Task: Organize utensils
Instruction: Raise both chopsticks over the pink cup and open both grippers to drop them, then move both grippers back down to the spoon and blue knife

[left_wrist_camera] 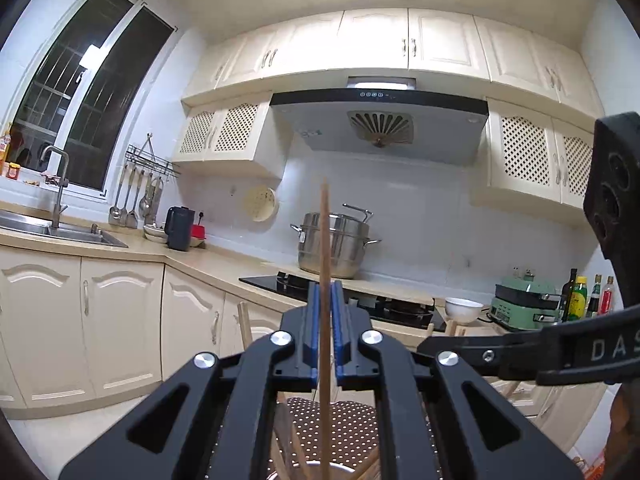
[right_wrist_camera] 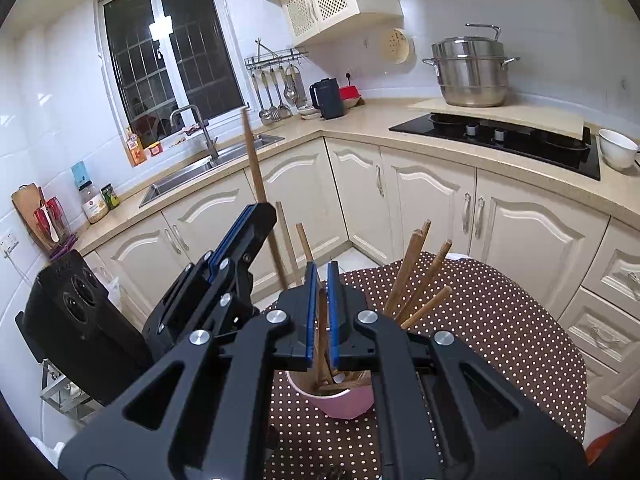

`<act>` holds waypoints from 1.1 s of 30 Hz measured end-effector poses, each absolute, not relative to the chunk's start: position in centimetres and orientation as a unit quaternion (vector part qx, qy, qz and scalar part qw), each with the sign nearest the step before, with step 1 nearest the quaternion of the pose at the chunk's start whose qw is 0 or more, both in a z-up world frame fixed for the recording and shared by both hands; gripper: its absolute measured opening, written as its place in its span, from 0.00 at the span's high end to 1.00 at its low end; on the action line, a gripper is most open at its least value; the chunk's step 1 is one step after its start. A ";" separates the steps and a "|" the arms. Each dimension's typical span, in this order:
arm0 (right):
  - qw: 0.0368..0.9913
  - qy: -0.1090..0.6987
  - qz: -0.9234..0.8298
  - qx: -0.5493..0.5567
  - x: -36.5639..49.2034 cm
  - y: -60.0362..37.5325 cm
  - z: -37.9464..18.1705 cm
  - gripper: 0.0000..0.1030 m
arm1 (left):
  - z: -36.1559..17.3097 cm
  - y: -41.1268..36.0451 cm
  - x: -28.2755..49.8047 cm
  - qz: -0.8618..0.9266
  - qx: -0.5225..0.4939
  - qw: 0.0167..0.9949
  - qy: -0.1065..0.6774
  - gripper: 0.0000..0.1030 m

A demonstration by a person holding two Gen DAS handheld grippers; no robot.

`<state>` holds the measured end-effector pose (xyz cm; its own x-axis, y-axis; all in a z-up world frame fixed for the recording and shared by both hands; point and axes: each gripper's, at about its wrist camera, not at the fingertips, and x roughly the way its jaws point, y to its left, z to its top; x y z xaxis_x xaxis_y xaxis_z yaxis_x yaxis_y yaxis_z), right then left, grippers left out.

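In the left wrist view my left gripper [left_wrist_camera: 325,286] is shut on a long wooden chopstick [left_wrist_camera: 324,232] that stands upright between the blue pads. The right wrist view shows that gripper [right_wrist_camera: 262,210] to the left, holding its chopstick [right_wrist_camera: 254,160] beside the pink cup [right_wrist_camera: 340,402]. My right gripper [right_wrist_camera: 321,280] hangs just above the cup, shut on a second chopstick [right_wrist_camera: 322,320] whose lower end reaches into the cup. Several more chopsticks [right_wrist_camera: 416,276] lean out of the cup to the right. The cup stands on a brown polka-dot tablecloth [right_wrist_camera: 500,320].
Cream cabinets and an L-shaped counter ring the table. On the counter are a black hob [right_wrist_camera: 500,136], a steel steamer pot [right_wrist_camera: 472,72], a white bowl [right_wrist_camera: 618,152] and a sink [right_wrist_camera: 192,176]. Bottles and a green appliance [left_wrist_camera: 524,300] stand at the right.
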<state>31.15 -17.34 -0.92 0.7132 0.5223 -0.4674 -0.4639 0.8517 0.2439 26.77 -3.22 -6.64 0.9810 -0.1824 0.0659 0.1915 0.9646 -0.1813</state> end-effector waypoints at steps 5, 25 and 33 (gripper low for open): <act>0.922 0.279 0.264 0.057 31.5 -17.5 -1.8 0.94 | -6.9 -3.1 26.7 -0.099 -0.098 0.990 -0.022 0.94; 0.926 0.286 0.236 0.068 30.2 -17.8 -3.2 0.93 | -6.9 -2.8 23.7 -0.102 -0.087 0.990 0.052 0.77; 0.934 0.275 0.219 0.062 27.6 -17.9 -2.2 0.87 | -5.4 -2.8 19.9 -0.110 -0.074 0.990 0.054 0.59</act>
